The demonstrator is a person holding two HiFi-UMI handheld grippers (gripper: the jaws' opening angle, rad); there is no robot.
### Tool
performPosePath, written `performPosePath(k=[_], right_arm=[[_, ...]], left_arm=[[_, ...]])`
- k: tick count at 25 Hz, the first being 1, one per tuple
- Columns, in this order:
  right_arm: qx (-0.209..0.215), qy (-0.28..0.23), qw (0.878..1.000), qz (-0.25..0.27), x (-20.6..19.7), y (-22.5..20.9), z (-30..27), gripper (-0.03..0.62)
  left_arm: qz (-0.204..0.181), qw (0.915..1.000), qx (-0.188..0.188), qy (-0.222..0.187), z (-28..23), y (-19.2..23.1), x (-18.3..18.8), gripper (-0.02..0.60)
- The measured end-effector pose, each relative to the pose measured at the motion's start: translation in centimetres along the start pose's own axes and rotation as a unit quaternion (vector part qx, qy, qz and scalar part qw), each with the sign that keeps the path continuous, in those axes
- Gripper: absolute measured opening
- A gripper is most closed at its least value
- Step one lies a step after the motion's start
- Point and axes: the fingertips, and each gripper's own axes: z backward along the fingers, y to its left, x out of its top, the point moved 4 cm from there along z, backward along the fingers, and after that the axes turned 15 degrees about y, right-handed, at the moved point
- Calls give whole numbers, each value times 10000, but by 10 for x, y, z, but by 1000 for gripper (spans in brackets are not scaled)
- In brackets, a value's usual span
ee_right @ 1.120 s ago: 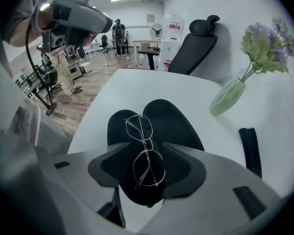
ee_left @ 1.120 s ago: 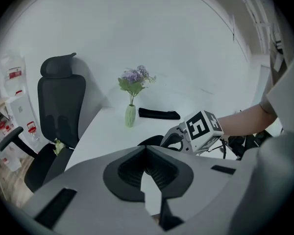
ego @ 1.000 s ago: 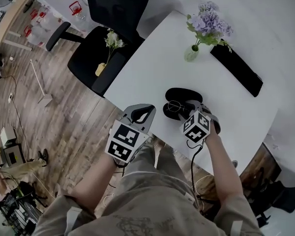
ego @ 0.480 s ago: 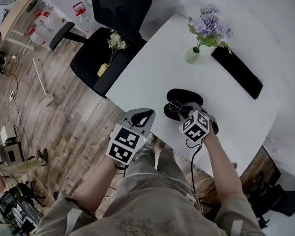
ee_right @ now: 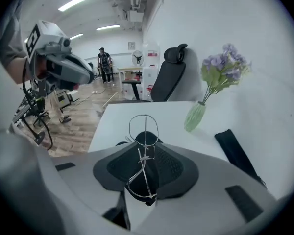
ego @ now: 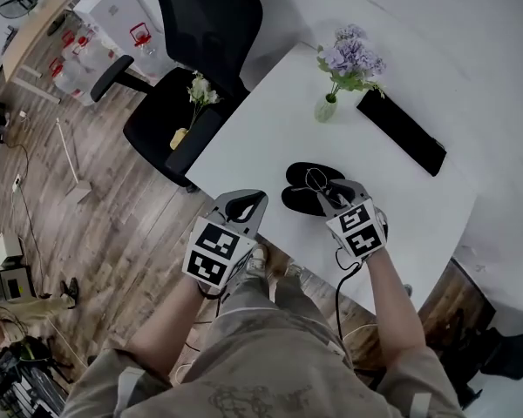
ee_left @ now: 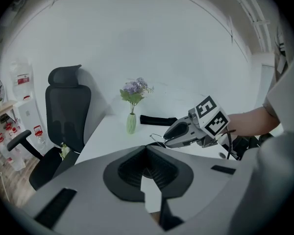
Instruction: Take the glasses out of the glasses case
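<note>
A black glasses case (ego: pixel 298 202) lies open on the white table (ego: pixel 261 138) near its front edge. My right gripper (ego: pixel 325 190) hangs just above the case, shut on thin wire-framed glasses (ego: pixel 315 179). In the right gripper view the glasses (ee_right: pixel 143 131) stand upright between the jaws, one lens ring poking above my right gripper (ee_right: pixel 146 148), with a bit of the case (ee_right: pixel 120 143) below. My left gripper (ego: pixel 248 200) hovers at the table's edge left of the case, jaws together, nothing in them. From the left gripper view my left gripper (ee_left: pixel 147 148) faces the right gripper (ee_left: pixel 166 137).
A green vase of purple flowers (ego: pixel 327 107) and a long black pouch (ego: pixel 401 131) sit at the table's far side. A black office chair (ego: pixel 200 24) stands left of the table with a small flower vase (ego: pixel 181 133) on its seat. Wooden floor lies below.
My right gripper closed on the glasses inside the case and rose with them, turning at the wrist. The left gripper lifted slightly by the table edge.
</note>
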Motion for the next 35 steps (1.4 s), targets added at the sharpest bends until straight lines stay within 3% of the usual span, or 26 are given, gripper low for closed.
performPosePath(k=[4,9,14,20,28,35], right_arm=[[-363,-639,9971,-193,16,-8,51,124],[-655,-1525,9847,-524,35,-12,125,124],[-1009,-2310,9647,-759,49,-13,198,124],[-1402,-3171,9346,-791,53,-5,275,124],[-1549,-3815,9064,-947,36,14,340,124],[-1583,-3843,9053,-877,18,30,353,124]], left_arm=[[-133,9995,119,-247,17,-2,15,15],[-371,9965,315,-679,47,-6,45,17],[-669,9901,511,-1123,82,-13,77,17],[-784,9762,604,-1931,132,-27,112,17],[-1143,9621,845,-2328,166,-46,130,17],[-1209,9602,812,-2382,173,-64,126,17]])
